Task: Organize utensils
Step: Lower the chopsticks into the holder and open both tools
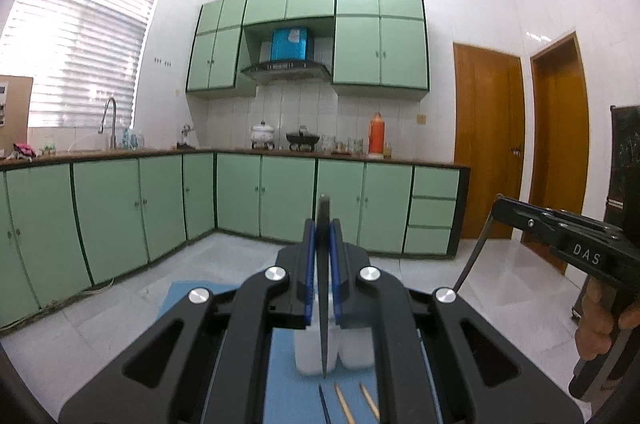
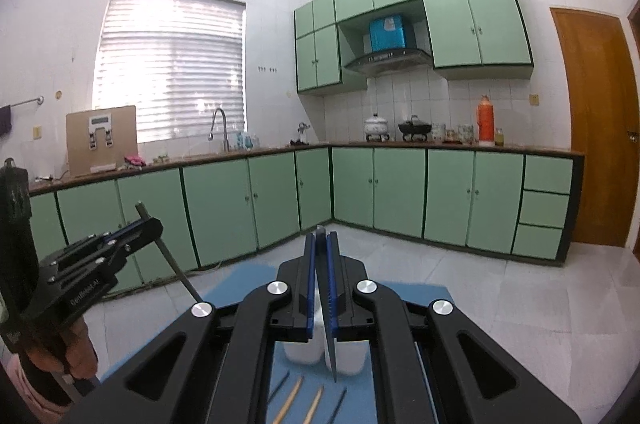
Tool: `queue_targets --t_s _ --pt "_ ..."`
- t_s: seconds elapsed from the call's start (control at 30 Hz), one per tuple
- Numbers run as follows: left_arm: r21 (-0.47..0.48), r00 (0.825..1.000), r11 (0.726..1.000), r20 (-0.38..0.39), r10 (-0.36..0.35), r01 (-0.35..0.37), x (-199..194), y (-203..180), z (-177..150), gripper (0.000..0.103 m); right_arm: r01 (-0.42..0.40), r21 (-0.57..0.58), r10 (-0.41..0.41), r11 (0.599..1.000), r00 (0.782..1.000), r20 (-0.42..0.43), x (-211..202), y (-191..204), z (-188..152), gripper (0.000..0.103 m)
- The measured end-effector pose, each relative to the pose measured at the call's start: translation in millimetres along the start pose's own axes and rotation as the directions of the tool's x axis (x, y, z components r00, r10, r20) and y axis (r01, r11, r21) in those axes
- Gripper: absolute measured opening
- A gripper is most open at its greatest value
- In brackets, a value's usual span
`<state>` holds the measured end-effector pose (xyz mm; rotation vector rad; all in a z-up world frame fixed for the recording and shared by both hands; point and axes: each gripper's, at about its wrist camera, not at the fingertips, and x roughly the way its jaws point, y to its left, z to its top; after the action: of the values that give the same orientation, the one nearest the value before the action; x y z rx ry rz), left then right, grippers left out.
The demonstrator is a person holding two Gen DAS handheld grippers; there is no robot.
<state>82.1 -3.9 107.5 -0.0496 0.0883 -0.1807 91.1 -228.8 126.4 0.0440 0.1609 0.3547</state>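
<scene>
My left gripper (image 1: 323, 224) is shut on a black chopstick (image 1: 324, 324) that stands upright between its blue pads, tip down over two white containers (image 1: 310, 354). My right gripper (image 2: 321, 236) is shut on another black chopstick (image 2: 330, 352) above the same white containers (image 2: 352, 358). In the left wrist view the right gripper (image 1: 498, 203) shows at the right with its chopstick (image 1: 474, 252) slanting down. The left gripper (image 2: 154, 220) shows at the left of the right wrist view. On the blue mat (image 2: 240, 280) lie two wooden chopsticks (image 2: 293, 400) and two black ones (image 2: 340, 404).
The blue mat (image 1: 180, 298) covers a table over a pale tiled floor. Green cabinets (image 1: 240, 195) line the far walls under a counter with pots and an orange flask (image 1: 376, 133). Wooden doors (image 1: 488, 143) stand at the right. A hand (image 2: 76, 348) holds the left gripper's handle.
</scene>
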Motion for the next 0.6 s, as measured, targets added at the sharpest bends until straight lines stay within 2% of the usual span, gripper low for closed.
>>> queue_targets --t_s 0.17,0.3,0.43,0.6 --pt "-0.008 0.998 1.000 0.058 -0.008 0.008 27.7 -4.3 24.2 0.006 0.008 -0.001 -0.008 1.000 0.999 0.047 23.5 -1.7 29.0 0.005" --pt "0.001 0.997 1.000 0.083 -0.005 0.005 56.7 -9.9 33.7 0.006 0.022 0.000 -0.022 1.000 0.998 0.053 50.8 -8.3 41.4 0.005" --pt "0.009 0.998 1.000 0.066 -0.002 0.002 94.1 -12.6 26.2 0.006 0.037 0.008 -0.038 0.999 0.999 0.028 81.3 -16.7 37.4 0.005" --pt "0.021 1.000 1.000 0.002 0.006 -0.007 136.0 -9.9 5.5 0.006 0.039 0.034 -0.038 0.999 0.999 -0.032 115.1 -32.2 20.0 0.005"
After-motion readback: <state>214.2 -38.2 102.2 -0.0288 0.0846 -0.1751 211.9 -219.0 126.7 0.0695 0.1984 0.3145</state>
